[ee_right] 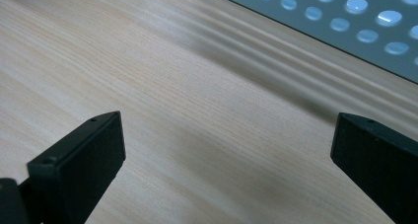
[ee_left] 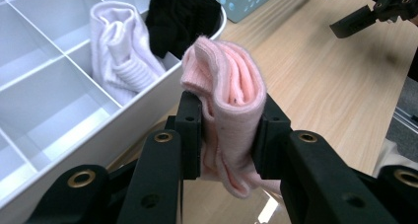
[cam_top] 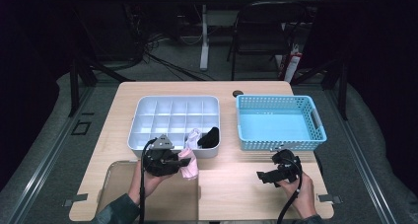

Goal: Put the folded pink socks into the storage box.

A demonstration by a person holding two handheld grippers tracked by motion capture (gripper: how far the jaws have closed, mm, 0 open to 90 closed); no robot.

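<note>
- I see the white divided tray (cam_top: 143, 116) on the left half of the table (cam_top: 231, 184), with the blue perforated basket (cam_top: 315, 119) just beside it toward the right edge; the two are apart.
- In the tray's near-right corner a black rolled cloth (cam_top: 209, 136) fills the end compartment, and a white rolled cloth (cam_top: 193, 135) sits in the compartment next to it. In the left gripper view the white roll (ee_left: 118, 41) and the black one (ee_left: 180, 14) lie side by side behind the tray's near wall.
- That near wall stands between my held piece and the compartments.
- My left gripper (cam_top: 178, 161) is clenched on the folded pink cloth (ee_left: 226, 100), both pads pressing its sides; the cloth stands upright between them, its folded top poking above the jaws.
- The pink cloth hangs just off the tray's near edge, by the near-right corner, above the table.
- My left hand (cam_top: 148, 177) holds its gripper near the table's front edge, jaws pointing right toward the tray corner.
- My right gripper (cam_top: 263, 176) is released, jaws wide apart with bare wood between them, held low near the front edge, just short of the basket's near wall (ee_right: 345, 26).
- My right hand (cam_top: 300, 189) grips it from behind, jaws pointing left.
</note>
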